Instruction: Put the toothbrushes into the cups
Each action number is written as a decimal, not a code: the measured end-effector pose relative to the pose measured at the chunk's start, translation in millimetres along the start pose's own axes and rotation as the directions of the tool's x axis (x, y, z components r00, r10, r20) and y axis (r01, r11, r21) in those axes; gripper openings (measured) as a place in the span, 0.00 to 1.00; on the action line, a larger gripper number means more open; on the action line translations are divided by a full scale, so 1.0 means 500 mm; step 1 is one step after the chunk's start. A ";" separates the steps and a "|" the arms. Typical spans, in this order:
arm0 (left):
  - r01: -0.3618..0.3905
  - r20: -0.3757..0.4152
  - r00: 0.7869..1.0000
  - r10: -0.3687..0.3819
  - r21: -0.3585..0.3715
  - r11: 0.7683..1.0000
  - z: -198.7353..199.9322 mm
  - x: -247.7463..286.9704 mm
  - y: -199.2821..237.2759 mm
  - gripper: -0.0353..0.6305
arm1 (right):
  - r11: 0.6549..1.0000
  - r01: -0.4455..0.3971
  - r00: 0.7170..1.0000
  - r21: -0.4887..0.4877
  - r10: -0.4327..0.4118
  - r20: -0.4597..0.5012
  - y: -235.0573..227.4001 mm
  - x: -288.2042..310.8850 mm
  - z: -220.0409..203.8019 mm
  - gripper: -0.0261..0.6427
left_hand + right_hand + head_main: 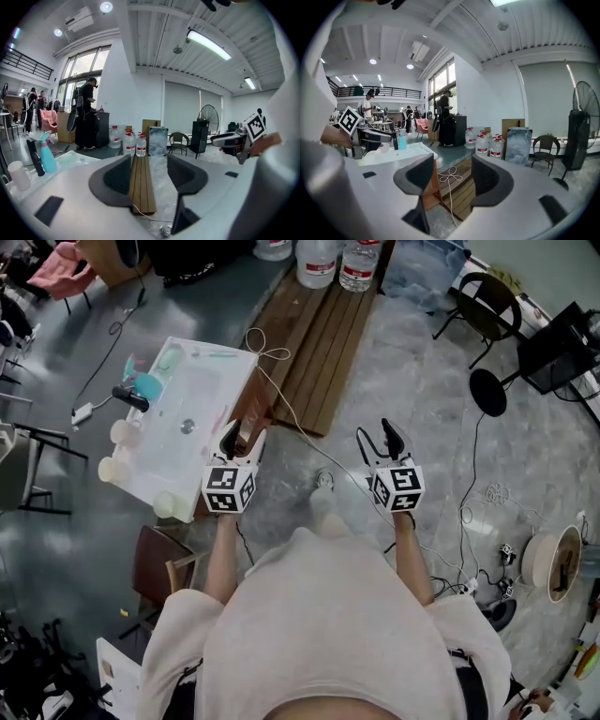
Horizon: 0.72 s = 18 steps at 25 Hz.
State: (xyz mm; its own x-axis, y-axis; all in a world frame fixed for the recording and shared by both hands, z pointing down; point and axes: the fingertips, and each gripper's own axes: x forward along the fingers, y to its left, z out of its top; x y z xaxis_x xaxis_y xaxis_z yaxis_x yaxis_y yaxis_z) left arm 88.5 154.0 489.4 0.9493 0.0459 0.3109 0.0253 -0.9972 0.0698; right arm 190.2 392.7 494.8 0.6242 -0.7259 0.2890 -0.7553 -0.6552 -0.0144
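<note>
A pale beige-pink top point(319, 615) with short sleeves point(178, 624) is worn, and the forearms are left bare. The left gripper point(242, 434) and the right gripper point(377, 435) are built alike: light grey bodies are fitted with black, curved jaws, and the inner jaw faces are ribbed. A white cube printed with black square markers is mounted on each, the left cube point(230, 488) and the right cube point(397, 487).
</note>
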 end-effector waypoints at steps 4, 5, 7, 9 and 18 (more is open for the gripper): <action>-0.024 -0.005 1.000 0.024 -0.007 1.000 0.037 0.082 0.028 0.41 | 1.000 -0.020 1.000 -0.005 0.020 0.004 -0.059 0.082 0.039 0.39; -0.029 -0.006 1.000 0.029 -0.008 1.000 0.046 0.102 0.034 0.41 | 1.000 -0.025 1.000 -0.006 0.025 0.006 -0.074 0.101 0.049 0.39; -0.039 -0.007 0.999 0.039 -0.012 0.999 0.064 0.143 0.044 0.41 | 0.999 -0.032 0.999 -0.009 0.032 0.008 -0.105 0.137 0.067 0.39; -0.046 -0.010 0.999 0.046 -0.014 0.999 0.080 0.185 0.053 0.41 | 0.999 -0.039 0.999 -0.010 0.039 0.006 -0.137 0.173 0.080 0.39; -0.089 -0.024 0.996 0.089 -0.023 0.996 0.135 0.346 0.104 0.41 | 0.998 -0.068 0.998 -0.014 0.067 -0.009 -0.259 0.330 0.125 0.38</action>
State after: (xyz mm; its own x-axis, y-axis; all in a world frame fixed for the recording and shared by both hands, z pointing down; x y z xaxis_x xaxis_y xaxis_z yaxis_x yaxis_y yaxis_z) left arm 275.0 106.1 482.7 0.9401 -0.0415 0.3384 -0.0668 -0.9957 0.0636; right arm 403.7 344.8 484.8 0.5700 -0.7665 0.2960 -0.7984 -0.6018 -0.0209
